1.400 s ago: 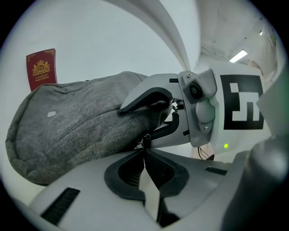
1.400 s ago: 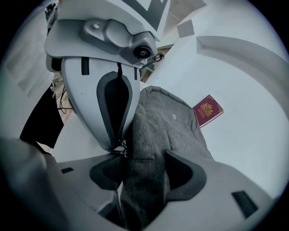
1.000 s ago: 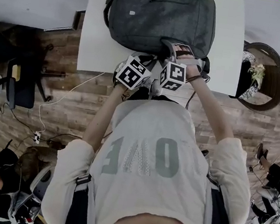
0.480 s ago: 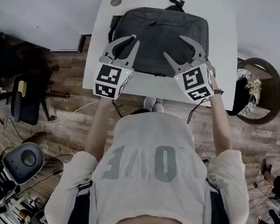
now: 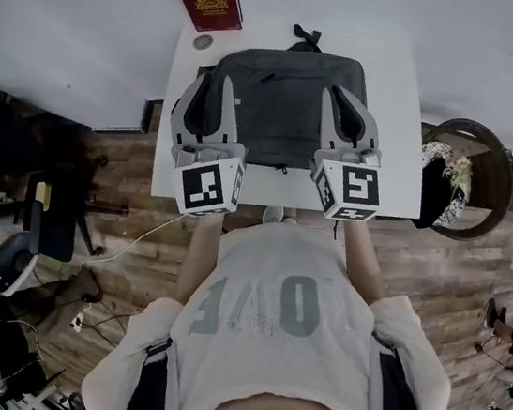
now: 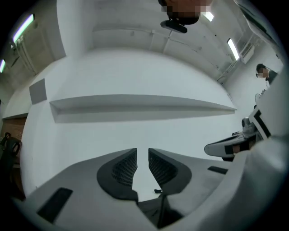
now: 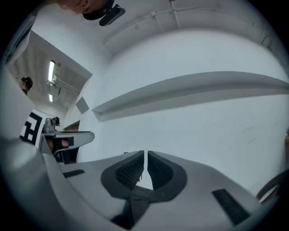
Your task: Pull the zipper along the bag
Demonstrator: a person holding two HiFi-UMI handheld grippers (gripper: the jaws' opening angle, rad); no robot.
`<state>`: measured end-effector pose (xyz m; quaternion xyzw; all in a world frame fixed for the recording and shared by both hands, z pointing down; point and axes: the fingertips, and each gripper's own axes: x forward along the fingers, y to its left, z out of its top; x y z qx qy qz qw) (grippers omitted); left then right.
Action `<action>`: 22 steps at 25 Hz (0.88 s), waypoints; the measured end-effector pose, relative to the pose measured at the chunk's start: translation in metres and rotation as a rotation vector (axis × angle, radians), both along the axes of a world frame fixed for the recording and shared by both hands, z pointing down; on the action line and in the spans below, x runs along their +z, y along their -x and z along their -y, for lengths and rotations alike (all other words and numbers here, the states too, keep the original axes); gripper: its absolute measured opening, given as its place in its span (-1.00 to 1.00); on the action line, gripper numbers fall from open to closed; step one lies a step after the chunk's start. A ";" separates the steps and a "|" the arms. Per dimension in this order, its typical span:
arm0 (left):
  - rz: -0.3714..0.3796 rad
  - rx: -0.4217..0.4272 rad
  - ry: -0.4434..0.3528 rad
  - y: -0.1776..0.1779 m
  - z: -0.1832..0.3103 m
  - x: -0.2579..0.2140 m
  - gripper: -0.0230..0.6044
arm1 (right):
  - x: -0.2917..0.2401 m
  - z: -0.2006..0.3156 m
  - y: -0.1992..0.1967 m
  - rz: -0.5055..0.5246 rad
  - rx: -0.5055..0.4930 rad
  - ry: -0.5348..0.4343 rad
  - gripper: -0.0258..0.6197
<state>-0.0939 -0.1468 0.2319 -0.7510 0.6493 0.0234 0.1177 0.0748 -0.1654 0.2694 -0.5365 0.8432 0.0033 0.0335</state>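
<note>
The bag (image 5: pixel 285 99), dark grey and soft-sided, lies flat on the white table (image 5: pixel 404 97), with a strap loop (image 5: pixel 306 36) poking out at its far edge. No brand mark on it can be read from the head view. Beyond the table's far left corner lies a red book (image 5: pixel 210 1) with a gold emblem on its cover, its lettering too small to read, and a small round disc (image 5: pixel 203 42) sits on the table just beside the bag's far left corner. The left gripper (image 6: pixel 142 151) has just been opening a little, yet its ribbed pads stand close together with only a narrow slit between them and nothing in it. The right gripper (image 7: pixel 145 153) has just been closing, and its pads are almost pressed together, also on nothing. In the head view both grippers overlie the bag's left and right ends, side by side and apart from each other. Each gripper view looks along its jaws at a white wall with a long ledge. Each gripper bears a white cube printed with black square markers, the left cube (image 5: pixel 210 188) and the right cube (image 5: pixel 348 190). The person's pale shirt (image 5: pixel 260 380) carries large faded letters, seen upside down, and only an O is plain.
</note>
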 end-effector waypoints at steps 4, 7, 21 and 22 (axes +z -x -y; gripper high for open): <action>0.002 0.035 0.070 -0.009 -0.005 0.033 -0.78 | 0.023 -0.007 -0.020 0.033 0.082 0.068 -0.83; 0.012 0.069 0.090 -0.017 -0.007 0.046 -0.82 | 0.042 -0.011 -0.032 0.018 0.130 0.118 -0.83; 0.054 0.075 0.142 -0.016 0.007 0.061 -0.85 | 0.053 -0.010 -0.032 -0.008 0.125 0.130 -0.83; 0.053 0.074 0.144 -0.015 0.007 0.062 -0.85 | 0.054 -0.011 -0.033 -0.010 0.127 0.132 -0.83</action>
